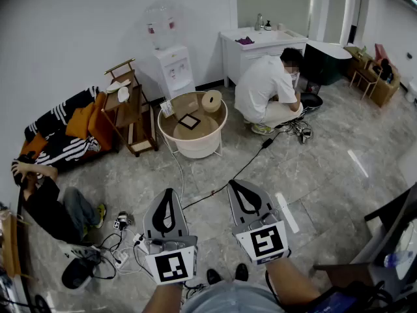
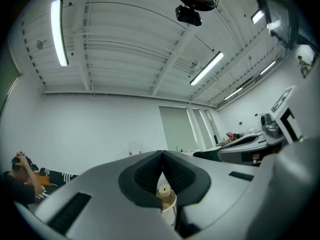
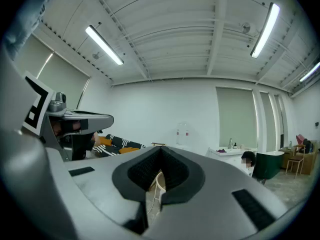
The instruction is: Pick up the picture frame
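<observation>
A small black picture frame (image 1: pixel 189 121) lies flat on the round beige table (image 1: pixel 172 133) across the room, beside a tan roll (image 1: pixel 211 100). My left gripper (image 1: pixel 169 192) and right gripper (image 1: pixel 236 183) are held low near my body, far short of the table, both shut with tips meeting and nothing between them. In the left gripper view the shut gripper (image 2: pixel 162 154) points at the table, and the roll (image 2: pixel 164 191) shows through the gap below the tips. The right gripper (image 3: pixel 161 150) is likewise shut, with the table's rim (image 3: pixel 161 183) behind it.
A person in white (image 1: pixel 267 87) crouches right of the table, by a cable (image 1: pixel 242 168) crossing the floor. A second person (image 1: pixel 55 207) sits at left near a power strip (image 1: pixel 122 256). A water dispenser (image 1: pixel 171 64), wooden shelf (image 1: pixel 129 109) and white sink cabinet (image 1: pixel 258 45) line the back wall.
</observation>
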